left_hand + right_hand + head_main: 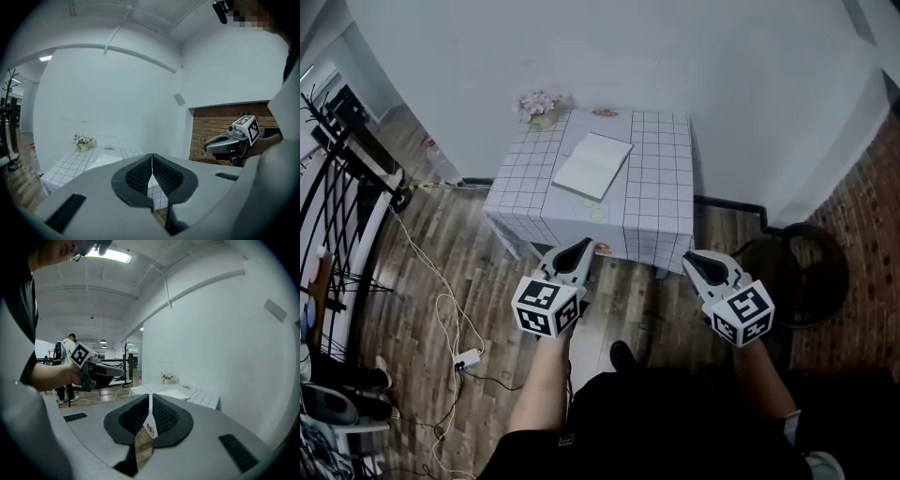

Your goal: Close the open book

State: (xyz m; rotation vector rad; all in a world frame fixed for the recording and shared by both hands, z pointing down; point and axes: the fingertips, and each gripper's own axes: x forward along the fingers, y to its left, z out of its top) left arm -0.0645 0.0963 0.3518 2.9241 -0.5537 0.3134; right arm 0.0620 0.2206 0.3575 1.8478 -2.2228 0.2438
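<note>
A white book [592, 165] lies flat on a small table [656, 220] with a white checked cloth, set against the wall. The book also shows far off in the left gripper view [105, 161] and in the right gripper view [176, 392]. Both grippers hang over the wooden floor, short of the table's near edge. My left gripper [583, 247] [152, 157] is shut and holds nothing. My right gripper [690, 259] [150, 397] has its jaws together at the tips, with nothing between them.
A small pot of flowers [539, 106] stands at the table's far left corner. White cables and an adapter [469, 357] trail over the floor at left, beside a black rack [347, 141]. A dark round stool [802, 272] stands right of the table, near a brick wall.
</note>
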